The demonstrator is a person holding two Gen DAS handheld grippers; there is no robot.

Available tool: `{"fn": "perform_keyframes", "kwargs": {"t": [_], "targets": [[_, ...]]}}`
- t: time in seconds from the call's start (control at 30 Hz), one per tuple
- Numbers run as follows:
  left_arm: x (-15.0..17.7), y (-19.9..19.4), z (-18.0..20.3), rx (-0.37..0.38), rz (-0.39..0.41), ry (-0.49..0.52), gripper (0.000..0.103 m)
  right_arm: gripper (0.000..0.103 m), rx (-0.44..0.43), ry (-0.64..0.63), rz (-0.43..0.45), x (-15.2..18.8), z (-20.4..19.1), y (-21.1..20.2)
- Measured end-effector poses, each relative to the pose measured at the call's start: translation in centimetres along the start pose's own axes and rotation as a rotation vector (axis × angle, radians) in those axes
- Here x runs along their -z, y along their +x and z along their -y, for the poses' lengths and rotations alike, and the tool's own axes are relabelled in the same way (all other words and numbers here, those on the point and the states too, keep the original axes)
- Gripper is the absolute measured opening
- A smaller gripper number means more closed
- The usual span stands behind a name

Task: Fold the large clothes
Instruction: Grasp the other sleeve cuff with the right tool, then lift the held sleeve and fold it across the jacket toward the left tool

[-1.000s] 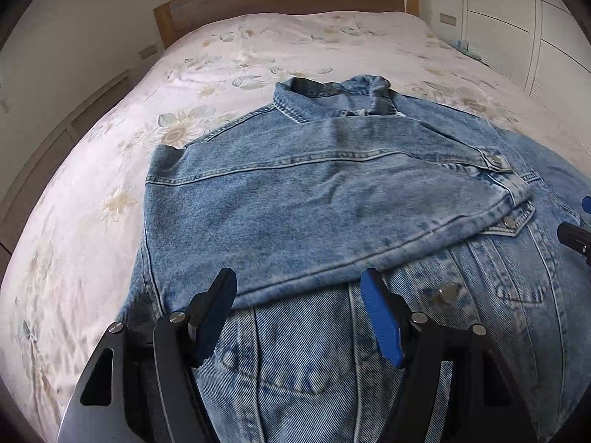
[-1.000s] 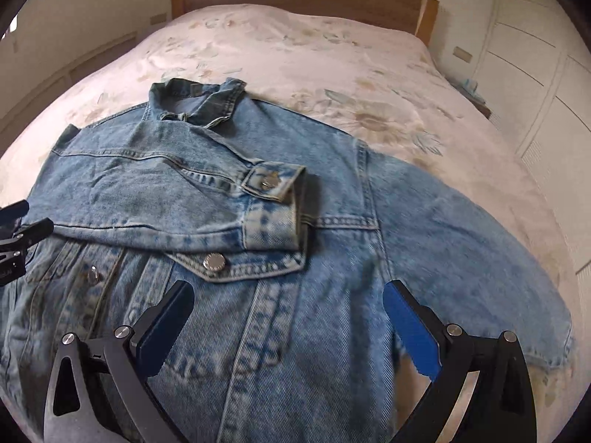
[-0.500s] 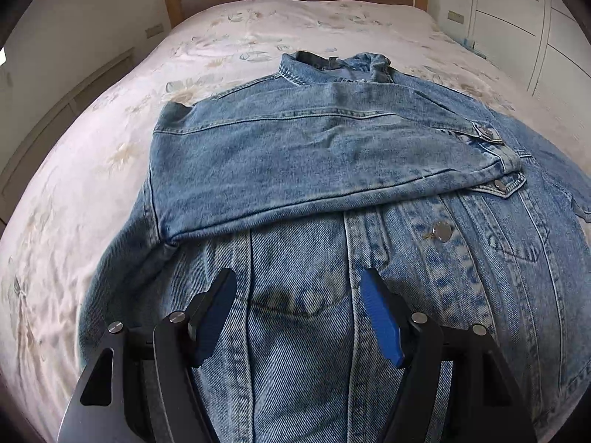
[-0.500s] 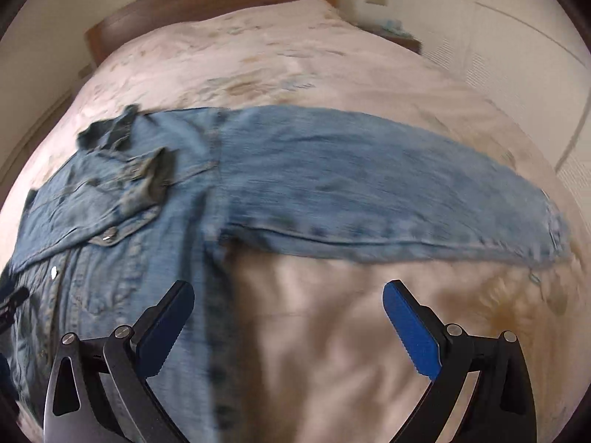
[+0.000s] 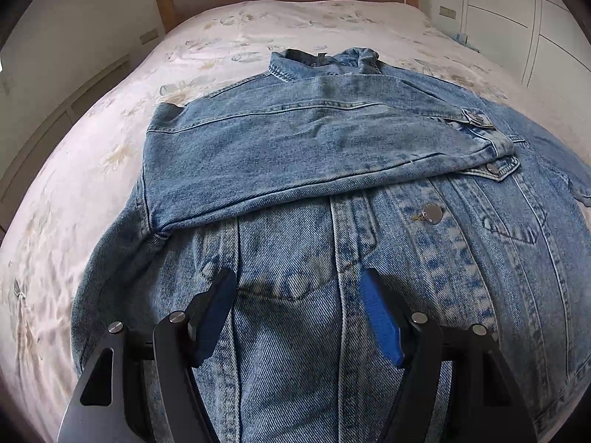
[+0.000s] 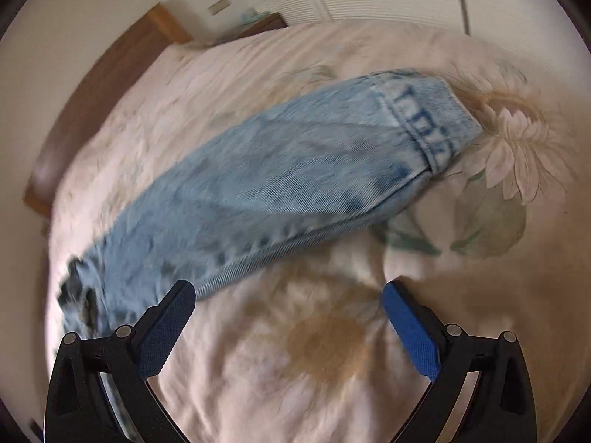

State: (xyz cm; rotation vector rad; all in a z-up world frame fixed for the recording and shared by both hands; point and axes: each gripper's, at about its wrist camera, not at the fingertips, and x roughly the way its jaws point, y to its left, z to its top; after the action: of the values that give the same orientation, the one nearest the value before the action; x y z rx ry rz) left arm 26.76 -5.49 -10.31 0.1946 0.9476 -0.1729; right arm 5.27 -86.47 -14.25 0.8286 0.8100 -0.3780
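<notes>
A denim jacket [image 5: 332, 170] lies on a floral bedspread [image 5: 92, 170], filling the frame's centre, one sleeve folded across its chest. The left gripper [image 5: 297, 295] hovers over its lower front, jaws spread, empty. The right gripper [image 6: 288, 313], also spread, faces the outstretched other sleeve [image 6: 277, 181]

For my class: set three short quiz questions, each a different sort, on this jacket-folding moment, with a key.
1. True or false: one sleeve already lies folded across the denim jacket.
2. The right gripper faces which part? A collar, B outstretched sleeve, C pocket.
3. Fill in: the jacket lies on a floral ____.

Key: 1 true: the folded sleeve crosses the chest. 2 B. 3 bedspread. Both grippers, left included, are open and empty.
</notes>
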Motion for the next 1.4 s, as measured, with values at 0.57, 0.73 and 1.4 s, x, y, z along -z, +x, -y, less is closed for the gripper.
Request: {"fn": "perform_keyframes", "kwargs": {"t": [0.57,0.73,1.4], "targets": [[0.0,0.3,-0.4,0.027,0.006,-0.015,0.064,0.064,-0.116,0.296,0.157,-5.5,3.9,1.2],[0.0,0.2,-0.6,0.04,0.009,-0.026,0.064,0.013,-0.134,0.251,0.139,-5.8,3.3,0.8],[0.7,-1.3,-2.8,0.084,0.037,-0.094,0.064,0.01,-0.425,-0.102,0.034,-6.2,-22.0,0.7]]}}
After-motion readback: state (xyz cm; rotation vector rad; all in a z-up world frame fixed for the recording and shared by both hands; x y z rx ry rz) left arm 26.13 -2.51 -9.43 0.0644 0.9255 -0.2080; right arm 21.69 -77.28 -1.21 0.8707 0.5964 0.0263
